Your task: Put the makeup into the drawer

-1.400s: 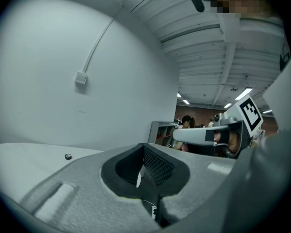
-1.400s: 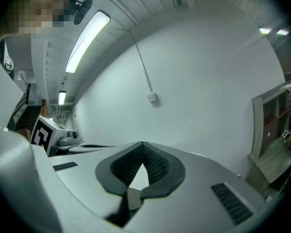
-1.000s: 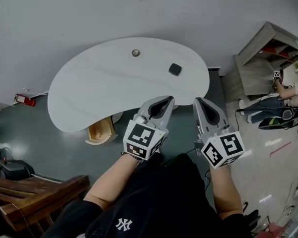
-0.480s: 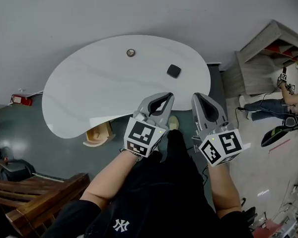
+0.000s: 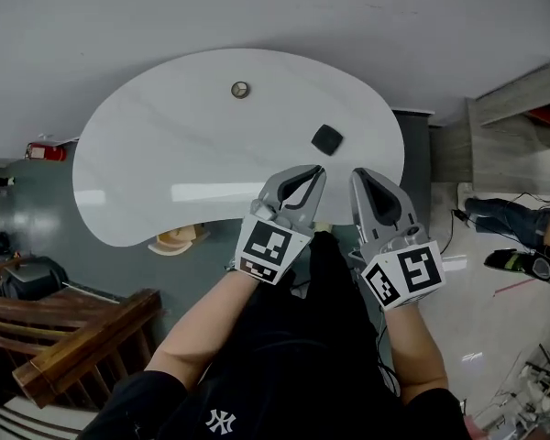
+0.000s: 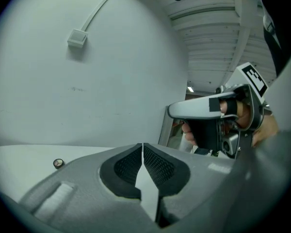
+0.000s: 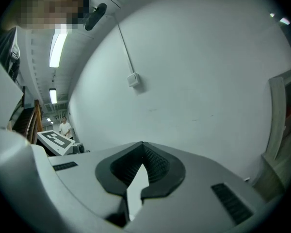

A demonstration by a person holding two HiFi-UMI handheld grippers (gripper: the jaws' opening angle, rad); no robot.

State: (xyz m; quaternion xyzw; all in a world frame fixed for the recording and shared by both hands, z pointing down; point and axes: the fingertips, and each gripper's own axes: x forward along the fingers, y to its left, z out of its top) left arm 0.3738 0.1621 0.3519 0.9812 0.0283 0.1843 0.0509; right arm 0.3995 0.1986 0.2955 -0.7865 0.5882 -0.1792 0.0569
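Makeup lies on the white bench [image 5: 165, 154]: a small round jar [image 5: 240, 89] near the far edge and a black square compact [image 5: 326, 138] toward the right end, well apart from each other. Only the head view shows both. The left gripper view catches the jar alone, low at its left. The right gripper view shows only wall, a cable box [image 7: 133, 79] and a distant person [image 7: 64, 126].

Left gripper [image 5: 312, 172] and right gripper [image 5: 362, 174] hang side by side at the bench's near edge, fingers clenched together, grasping nothing.

A wooden part [image 5: 174, 239] shows below the near edge, mostly hidden by the bench top; whether it is the drawer cannot be told.

Against a second ago, both grippers stand closer to the compact
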